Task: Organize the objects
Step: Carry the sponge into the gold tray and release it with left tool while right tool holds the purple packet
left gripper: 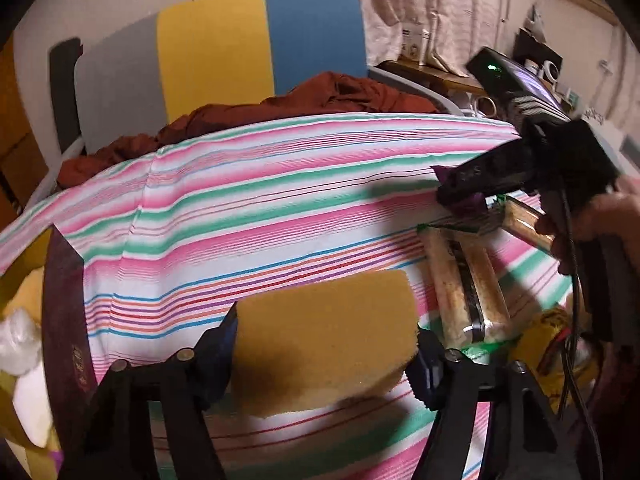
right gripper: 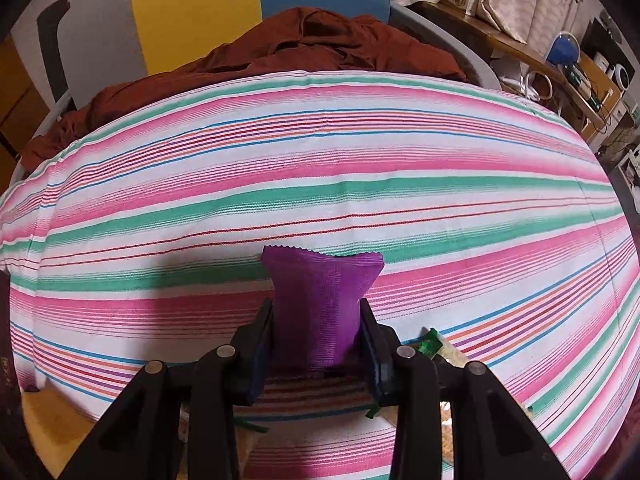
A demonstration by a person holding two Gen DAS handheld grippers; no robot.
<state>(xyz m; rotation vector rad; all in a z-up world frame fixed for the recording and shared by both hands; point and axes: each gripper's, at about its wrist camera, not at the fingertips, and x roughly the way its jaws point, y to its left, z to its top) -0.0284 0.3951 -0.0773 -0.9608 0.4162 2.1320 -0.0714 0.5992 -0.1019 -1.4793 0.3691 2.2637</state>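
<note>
Clamped in the right gripper [right gripper: 316,336], a purple packet [right gripper: 320,304] is held above the striped surface [right gripper: 360,152], long axis pointing away; its lower end is hidden. A yellow sponge [left gripper: 324,328] is bracketed by the left gripper [left gripper: 324,356]; pad contact cannot be told.

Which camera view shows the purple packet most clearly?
The right wrist view. There the purple packet fills the middle of the picture, pinched between the fingers of the right gripper, with its zigzag top edge plain. The left wrist view shows only small purple bits sticking out around the right gripper at the right.
</note>
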